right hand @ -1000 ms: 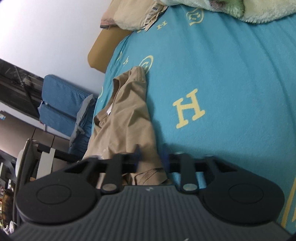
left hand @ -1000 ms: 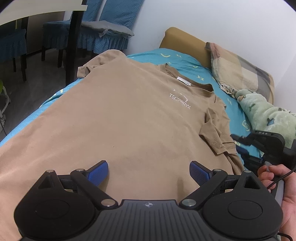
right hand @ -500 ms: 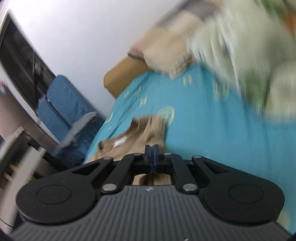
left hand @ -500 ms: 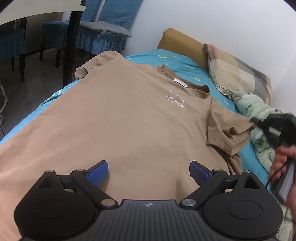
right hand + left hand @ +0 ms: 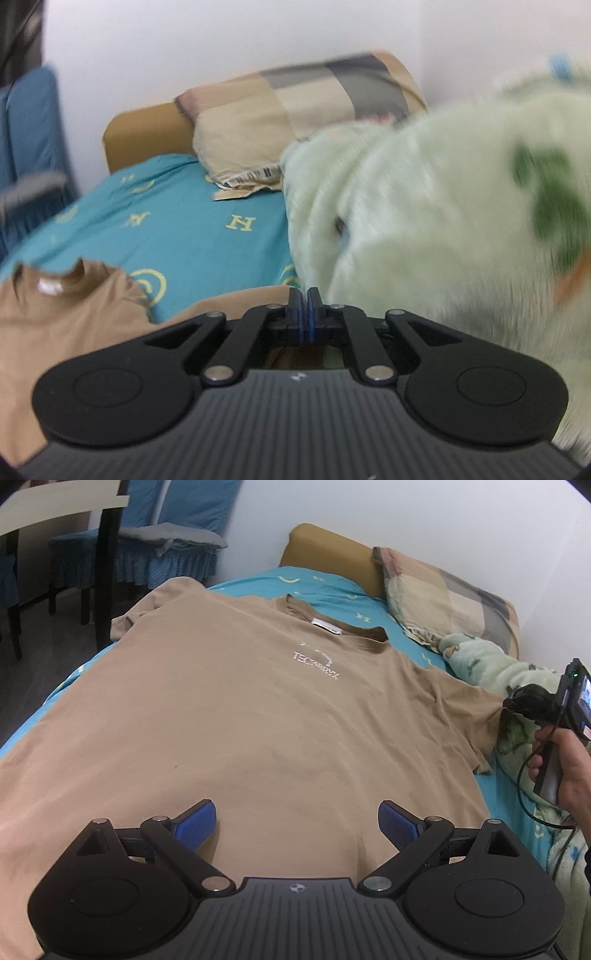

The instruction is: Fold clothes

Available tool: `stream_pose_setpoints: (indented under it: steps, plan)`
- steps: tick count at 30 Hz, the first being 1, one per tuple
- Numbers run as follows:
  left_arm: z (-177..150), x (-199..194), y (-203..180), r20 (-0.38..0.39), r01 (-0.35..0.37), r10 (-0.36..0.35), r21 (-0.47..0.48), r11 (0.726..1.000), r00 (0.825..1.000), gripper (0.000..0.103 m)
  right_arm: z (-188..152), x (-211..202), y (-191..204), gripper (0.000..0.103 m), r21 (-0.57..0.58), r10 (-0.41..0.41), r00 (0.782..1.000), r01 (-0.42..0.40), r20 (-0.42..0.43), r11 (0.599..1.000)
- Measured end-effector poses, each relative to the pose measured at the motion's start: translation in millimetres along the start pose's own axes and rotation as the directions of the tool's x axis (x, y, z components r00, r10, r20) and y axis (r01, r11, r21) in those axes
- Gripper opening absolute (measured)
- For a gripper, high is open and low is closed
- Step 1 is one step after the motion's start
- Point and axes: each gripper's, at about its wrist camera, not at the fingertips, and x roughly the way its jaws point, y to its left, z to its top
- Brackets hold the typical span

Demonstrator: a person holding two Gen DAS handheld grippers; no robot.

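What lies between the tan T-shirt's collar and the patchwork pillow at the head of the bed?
Only bare teal bedsheet with yellow letter prints lies between the T-shirt collar and the pillow; nothing rests there. The right wrist view shows it best.

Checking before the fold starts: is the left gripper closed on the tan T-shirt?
No, the left gripper is open, its blue fingers spread wide apart above the tan T-shirt.

T-shirt (image 5: 258, 709) lies flat on bed (image 5: 332, 590), pillow (image 5: 443, 590) behind, blanket (image 5: 480, 653) right.
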Motion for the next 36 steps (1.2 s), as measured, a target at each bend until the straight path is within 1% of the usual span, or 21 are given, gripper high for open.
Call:
stream_pose_setpoints:
  steps: [1,2,3,4,5,8,11,12,13,16,19,21,22,23,26,28,30,31,33,36]
  plan:
    - [-0.3,0.3,-1.2,-0.003,0.006,-0.006,0.006,1.000,1.000,0.096,0.5,-2.6,-3.6,0.018,0.026,0.021,0.999,-0.020,-0.024,0.999]
    - [-1.0,0.1,-2.4,-0.007,0.014,-0.014,0.012,1.000,1.000,0.096,0.1,-8.6,-5.3,0.040,0.041,0.045,0.998,-0.043,-0.044,0.998]
    - [-1.9,-0.6,-3.7,-0.010,0.022,-0.022,0.019,1.000,1.000,0.096,-1.6,-18.1,-6.0,0.052,0.052,0.073,0.996,-0.070,-0.051,0.996]
    - [-3.1,-2.5,-5.1,-0.012,0.031,-0.031,0.026,0.999,0.999,0.095,-3.2,-30.1,-6.8,0.071,0.067,0.098,0.994,-0.095,-0.049,0.993]
    - [-3.9,-5.1,-6.6,-0.014,0.044,-0.044,0.030,0.999,0.999,0.095,-5.3,-47.0,-7.0,0.080,0.084,0.115,0.993,-0.112,-0.033,0.990]
    - [-5.0,-15.9,-11.5,-0.022,0.094,-0.093,0.040,0.995,0.995,0.094,-13.0,-102.6,-1.7,0.080,0.110,0.152,0.988,-0.150,-0.010,0.983]
    - [-8.0,-28.8,-19.9,-0.034,0.139,-0.137,0.079,0.987,0.990,0.094,-29.1,-171.3,5.1,0.080,0.147,0.202,0.979,-0.199,-0.009,0.969]
    - [-11.0,-33.0,-23.8,-0.039,0.153,-0.150,0.100,0.983,0.988,0.092,-37.3,-195.9,6.8,0.080,0.156,0.221,0.975,-0.217,-0.010,0.964]
    - [-14.7,-37.5,-27.6,-0.042,0.168,-0.164,0.121,0.978,0.985,0.088,-46.3,-219.9,9.5,0.080,0.161,0.236,0.972,-0.231,-0.012,0.959]
    - [-26.9,-49.6,-38.4,-0.068,0.199,-0.190,0.170,0.965,0.979,0.082,-74.9,-287.2,16.2,0.080,0.169,0.271,0.963,-0.264,-0.015,0.950]
    - [-41.3,-59.7,-44.1,-0.103,0.244,-0.228,0.181,0.953,0.968,0.080,-104.9,-336.1,17.8,0.080,0.177,0.294,0.956,-0.286,-0.017,0.942]
    - [-51.5,-60.1,-48.4,-0.142,0.264,-0.241,0.177,0.948,0.960,0.076,-122.7,-355.8,14.1,0.080,0.191,0.289,0.957,-0.282,-0.012,0.940]
    - [-56.8,-59.2,-50.4,-0.162,0.271,-0.244,0.174,0.947,0.956,0.072,-130.0,-363.3,12.3,0.080,0.198,0.281,0.960,-0.273,-0.013,0.942]
    - [-61.8,-57.2,-52.3,-0.183,0.276,-0.245,0.171,0.946,0.952,0.071,-133.4,-365.5,10.8,0.080,0.203,0.262,0.965,-0.253,-0.017,0.946]
    - [-75.7,-50.8,-57.4,-0.240,0.298,-0.254,0.170,0.939,0.937,0.067,-129.8,-359.1,4.9,0.080,0.222,0.236,0.972,-0.228,-0.013,0.948]
    - [-84.9,-47.4,-60.4,-0.269,0.307,-0.255,0.174,0.935,0.929,0.061,-128.8,-354.5,1.2,0.080,0.244,0.223,0.975,-0.214,-0.010,0.946]
    - [-93.9,-44.0,-63.7,-0.300,0.303,-0.240,0.188,0.934,0.923,0.056,-131.4,-350.2,-0.7,0.080,0.261,0.225,0.974,-0.212,-0.023,0.942]
    - [-97.9,-42.4,-65.1,-0.309,0.296,-0.227,0.197,0.935,0.924,0.055,-132.1,-348.3,-1.1,0.080,0.265,0.233,0.972,-0.217,-0.030,0.939]
    - [-102.8,-41.7,-67.8,-0.297,0.262,-0.190,0.225,0.938,0.936,0.051,-133.1,-346.0,-1.0,0.080,0.265,0.246,0.969,-0.228,-0.038,0.937]
    - [-106.4,-44.1,-71.5,-0.283,0.237,-0.164,0.250,0.939,0.945,0.050,-134.3,-347.1,-2.7,0.080,0.269,0.259,0.965,-0.241,-0.034,0.933]
